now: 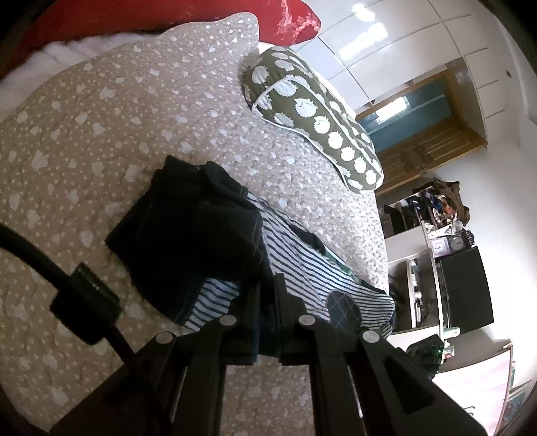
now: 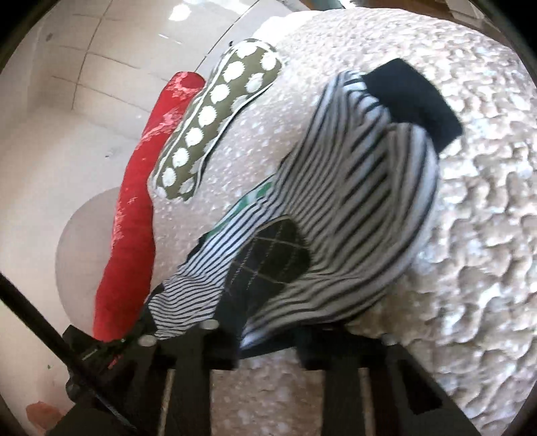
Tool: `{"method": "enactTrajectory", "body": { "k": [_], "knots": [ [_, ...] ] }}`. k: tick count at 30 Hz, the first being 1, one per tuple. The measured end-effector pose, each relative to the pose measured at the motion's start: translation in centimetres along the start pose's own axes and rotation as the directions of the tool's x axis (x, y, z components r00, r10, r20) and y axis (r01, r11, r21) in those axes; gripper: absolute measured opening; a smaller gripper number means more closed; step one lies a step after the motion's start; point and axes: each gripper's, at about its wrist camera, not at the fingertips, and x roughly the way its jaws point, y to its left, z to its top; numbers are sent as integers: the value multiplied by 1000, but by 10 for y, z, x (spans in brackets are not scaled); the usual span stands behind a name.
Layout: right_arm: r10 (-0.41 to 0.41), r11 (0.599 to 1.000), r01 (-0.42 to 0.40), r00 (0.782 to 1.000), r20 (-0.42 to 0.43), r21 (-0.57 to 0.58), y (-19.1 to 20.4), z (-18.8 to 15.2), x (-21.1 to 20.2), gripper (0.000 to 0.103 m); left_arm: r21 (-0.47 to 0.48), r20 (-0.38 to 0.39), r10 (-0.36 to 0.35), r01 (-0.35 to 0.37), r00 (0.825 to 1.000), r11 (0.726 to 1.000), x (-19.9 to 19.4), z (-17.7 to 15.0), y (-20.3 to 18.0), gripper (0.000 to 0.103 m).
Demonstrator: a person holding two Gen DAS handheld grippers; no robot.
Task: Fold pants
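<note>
The pants point(image 1: 295, 265) are blue-and-white striped with dark cuffs and a dark plaid knee patch point(image 2: 268, 258). They lie on a beige quilted bed cover point(image 1: 100, 134). My left gripper point(image 1: 266, 322) is shut on the pants' fabric near its dark folded part point(image 1: 194, 228). My right gripper point(image 2: 265, 338) is shut on the pants' striped fabric beside the patch and holds it lifted off the cover. A dark cuff point(image 2: 412, 100) lies at the far end.
An olive pillow with white spots point(image 1: 312, 114) and a red pillow point(image 1: 292, 20) lie at the bed's head. The bed edge point(image 1: 379, 241) drops to shelves and a dark cabinet point(image 1: 466, 288). In the right wrist view the floor point(image 2: 67, 134) is left of the bed.
</note>
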Motion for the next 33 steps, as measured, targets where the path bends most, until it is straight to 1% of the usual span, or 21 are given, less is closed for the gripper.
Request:
{"method": "enactTrajectory", "body": {
  "k": [2,6,9,11,13,14,16,19,21,23,25,27,31,32,33],
  "knots": [
    [1,1000,0,1000,11,-25,4,4,-3,10,-1,8,6,-6,1000,1000,-2,3,-1,6],
    [-3,990,8,999,39,-138,34,18,-6,8,16,20,31,-31,999,999,-2,17,-6,6],
    [-13,976,24,999,49,-215,58,38,-2,7,32,26,61,-61,998,998,4,34,-12,6],
    [-25,971,35,999,46,-238,70,52,4,6,37,27,85,-86,996,996,9,44,-16,6],
    [-8,971,19,999,47,-238,76,60,6,6,37,33,69,-70,997,997,9,48,-19,6],
    [-9,967,21,999,48,-256,80,61,7,6,46,43,60,-62,997,997,6,48,-21,6],
    [-36,952,50,998,50,-303,89,61,13,6,43,48,47,-49,998,998,0,43,-20,6],
    [-59,940,69,997,40,-334,97,64,24,6,24,50,-10,9,999,1000,-17,27,-19,6],
    [-62,937,73,997,41,-341,100,67,29,6,44,58,-55,52,997,998,-30,11,-22,6],
    [-57,937,69,997,45,-344,102,70,29,6,52,36,-102,100,994,994,-35,-7,-25,8],
    [-49,934,65,997,56,-350,104,69,24,6,46,0,-149,149,989,988,-33,-21,-27,11],
    [-41,933,61,997,63,-356,106,67,19,6,33,-50,-211,213,976,976,-21,-37,-30,21],
    [-46,930,68,996,71,-362,107,63,12,6,-4,-109,-283,285,953,959,5,-58,-37,31],
    [-46,930,70,996,73,-361,107,62,11,6,-19,-124,-306,306,944,952,13,-63,-38,42],
    [-45,930,70,996,75,-360,106,61,9,6,-31,-132,-315,313,940,949,20,-65,-39,49]
  ]
}}
